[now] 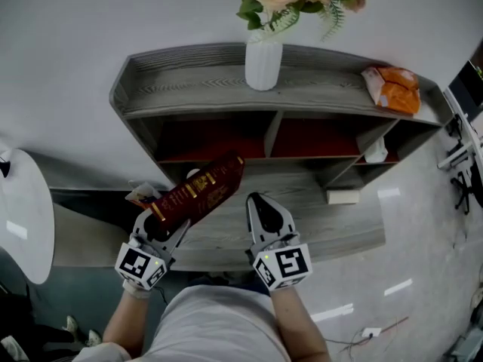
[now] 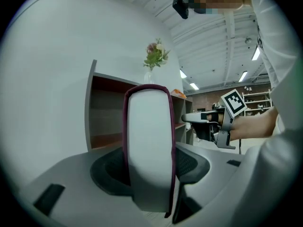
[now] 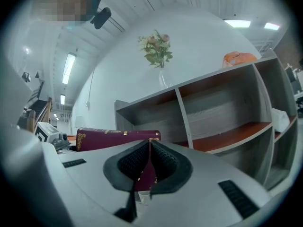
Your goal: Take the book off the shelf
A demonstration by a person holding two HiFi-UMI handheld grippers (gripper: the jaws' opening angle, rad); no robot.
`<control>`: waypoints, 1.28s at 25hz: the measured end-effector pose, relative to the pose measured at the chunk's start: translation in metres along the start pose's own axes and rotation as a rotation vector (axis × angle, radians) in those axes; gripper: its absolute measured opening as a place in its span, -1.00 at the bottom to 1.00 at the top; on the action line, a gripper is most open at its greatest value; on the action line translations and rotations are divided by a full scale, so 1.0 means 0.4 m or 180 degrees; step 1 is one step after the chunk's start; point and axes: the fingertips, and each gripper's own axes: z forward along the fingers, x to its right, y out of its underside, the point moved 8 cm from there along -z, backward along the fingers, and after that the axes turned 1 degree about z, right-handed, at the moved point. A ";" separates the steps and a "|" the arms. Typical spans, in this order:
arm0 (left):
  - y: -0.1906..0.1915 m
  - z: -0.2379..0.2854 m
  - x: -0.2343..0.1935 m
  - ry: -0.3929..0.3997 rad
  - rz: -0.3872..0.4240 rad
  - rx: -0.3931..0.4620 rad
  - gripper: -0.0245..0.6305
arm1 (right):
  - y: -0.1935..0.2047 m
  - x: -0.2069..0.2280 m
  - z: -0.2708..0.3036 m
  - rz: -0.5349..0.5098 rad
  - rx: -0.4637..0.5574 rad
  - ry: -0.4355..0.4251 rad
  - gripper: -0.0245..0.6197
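The left gripper point(image 1: 167, 221) is clamping the near end of the book point(image 1: 204, 188). In the left gripper view the white page edge point(image 2: 147, 141) is standing upright between the two dark pads, which are pressing on the maroon covers. The book is already clear of the shelf point(image 1: 189, 89) and is hanging in front of its red-backed compartments, above the lower ledge point(image 1: 332, 217). Its long axis is running from the left gripper forward and to the right, and the far end is pointing toward the central divider. The right gripper point(image 1: 254, 199) is sitting just beside the book on its right, with its jaws drawn together at the tip. In the right gripper view a maroon sliver is showing in the slit between the pads, and it cannot be told whether that is part of the book. The book's far end lies ahead and to the left of the right gripper, so this is the nearer tool if that end needs support. The load appears to be resting on the left gripper alone, and the next move is likely a withdrawal toward the person. A vase point(image 1: 263, 62) and an orange packet point(image 1: 392, 89) are standing on the top board, well apart from the book.
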 end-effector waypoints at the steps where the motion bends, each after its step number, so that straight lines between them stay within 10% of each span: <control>1: 0.004 0.008 0.004 0.0033 -0.0005 -0.0017 -0.19 | 0.001 0.006 -0.004 0.0003 -0.0006 0.0029 -0.86; 18: 0.012 0.266 0.169 0.1018 -0.0051 -0.0132 -0.22 | -0.007 0.171 -0.199 0.0004 -0.0021 0.0951 -0.86; 32: -0.040 0.385 0.238 0.1318 -0.0109 -0.0034 -0.22 | -0.031 0.238 -0.286 -0.0046 0.0001 0.1284 -0.86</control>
